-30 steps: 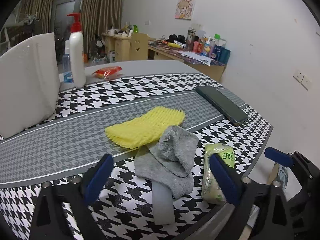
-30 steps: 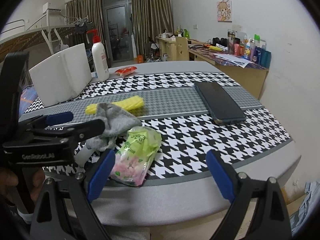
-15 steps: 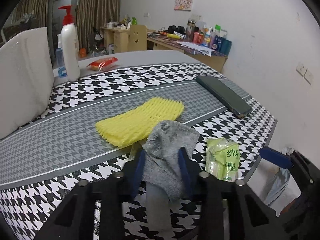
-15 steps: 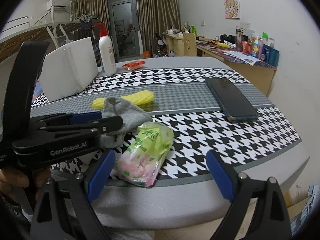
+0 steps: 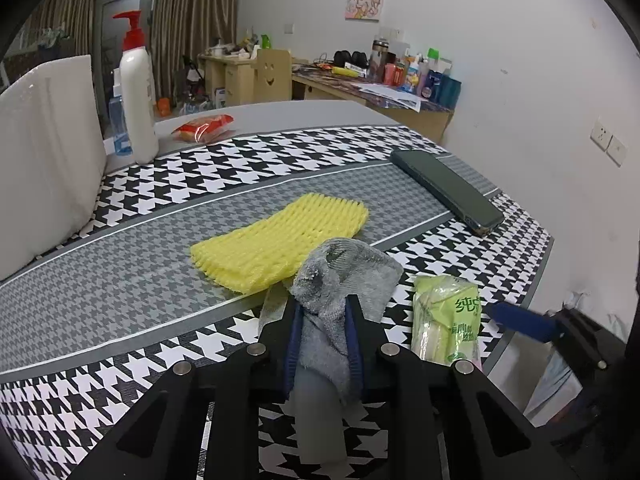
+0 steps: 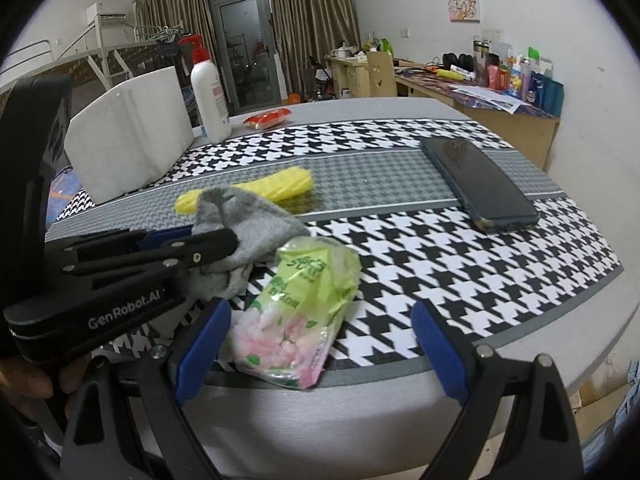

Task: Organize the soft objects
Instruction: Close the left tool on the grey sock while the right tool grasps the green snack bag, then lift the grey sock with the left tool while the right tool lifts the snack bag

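Note:
My left gripper is shut on a grey sock near the table's front edge; the sock bunches up between the blue pads. In the right wrist view the left gripper holds the same sock. A yellow foam net lies just beyond the sock; it also shows in the right wrist view. A green tissue pack lies right of the sock. My right gripper is open, its fingers either side of the tissue pack at the table edge.
A dark phone lies at the right of the houndstooth cloth. A white foam block, a white pump bottle and a red snack packet stand at the back left. The table edge runs close in front.
My left gripper has closed from wide open onto the grey sock and lifted its bunched end slightly. The right gripper has moved a little closer to the tissue pack.

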### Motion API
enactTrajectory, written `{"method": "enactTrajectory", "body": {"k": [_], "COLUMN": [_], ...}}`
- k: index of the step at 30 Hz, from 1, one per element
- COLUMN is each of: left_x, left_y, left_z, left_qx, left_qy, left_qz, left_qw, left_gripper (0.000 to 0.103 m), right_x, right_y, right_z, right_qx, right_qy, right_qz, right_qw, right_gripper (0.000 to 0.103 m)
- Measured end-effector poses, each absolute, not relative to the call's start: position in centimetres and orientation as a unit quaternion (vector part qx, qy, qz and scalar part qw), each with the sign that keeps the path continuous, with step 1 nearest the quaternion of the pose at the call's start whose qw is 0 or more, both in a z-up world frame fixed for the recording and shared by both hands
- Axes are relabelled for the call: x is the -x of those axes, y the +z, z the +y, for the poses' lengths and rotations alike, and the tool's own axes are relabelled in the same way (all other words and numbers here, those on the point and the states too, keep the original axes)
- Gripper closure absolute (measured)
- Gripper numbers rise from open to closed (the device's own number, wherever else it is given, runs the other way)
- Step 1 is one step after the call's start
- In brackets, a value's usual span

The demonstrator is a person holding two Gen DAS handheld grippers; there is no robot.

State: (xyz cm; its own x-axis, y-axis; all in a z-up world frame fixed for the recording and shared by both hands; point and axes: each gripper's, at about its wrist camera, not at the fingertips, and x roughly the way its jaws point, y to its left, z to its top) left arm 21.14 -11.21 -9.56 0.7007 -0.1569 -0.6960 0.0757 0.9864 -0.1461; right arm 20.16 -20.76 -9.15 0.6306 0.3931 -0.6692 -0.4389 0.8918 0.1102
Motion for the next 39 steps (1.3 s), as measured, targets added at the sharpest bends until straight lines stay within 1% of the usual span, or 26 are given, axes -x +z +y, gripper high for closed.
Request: {"method": "enactTrajectory", "body": {"k": [2, 5, 8, 9, 12, 17, 39], "left_x": [-21.0, -20.9, -20.4, -20.2, -19.9, -19.5, -16.3], "left_y": [-9.5, -9.5, -9.1, -9.0, -8.7, -8.4, -4.1], "left_z": [-11.2, -11.0, -10.9, -10.9, -10.9, -10.5, -9.2], "left_qx": [0.055, 0.060, 0.061, 0.061, 0.063, 0.075, 0.074], "left_qy": [-0.065, -0.067, -0.073, -0.077, -0.084, -0.091, -0.085], "left_qz": [0.380, 0.378, 0.371, 0.367, 0.364, 0.362, 0.309], "left_qw": [0.921, 0.921, 0.924, 0.925, 0.926, 0.925, 0.945], "left_gripper": [0.080, 0.082, 0.085, 0.085, 0.085, 0.086, 0.086], "right_x": [-20.3, -20.2, -20.2, -20.2, -20.1, -19.8, -18.3], "right_y": [-9.4, -9.5, -9.4, -9.3, -9.3, -8.9, -4.7], "right_z": [-20.4, -20.2, -20.2, -20.3, -20.4, -20.4, -21.7], "right_qx": [0.036, 0.038, 0.039, 0.035, 0.035, 0.041, 0.039], "right_qy": [0.231, 0.231, 0.230, 0.235, 0.237, 0.232, 0.224], "right_qz": [0.371, 0.377, 0.379, 0.380, 0.384, 0.379, 0.320], "right_qw": [0.899, 0.896, 0.895, 0.894, 0.892, 0.895, 0.920], "right_gripper": [0.018, 0.027, 0.045, 0.055, 0.059, 0.061, 0.061]}}
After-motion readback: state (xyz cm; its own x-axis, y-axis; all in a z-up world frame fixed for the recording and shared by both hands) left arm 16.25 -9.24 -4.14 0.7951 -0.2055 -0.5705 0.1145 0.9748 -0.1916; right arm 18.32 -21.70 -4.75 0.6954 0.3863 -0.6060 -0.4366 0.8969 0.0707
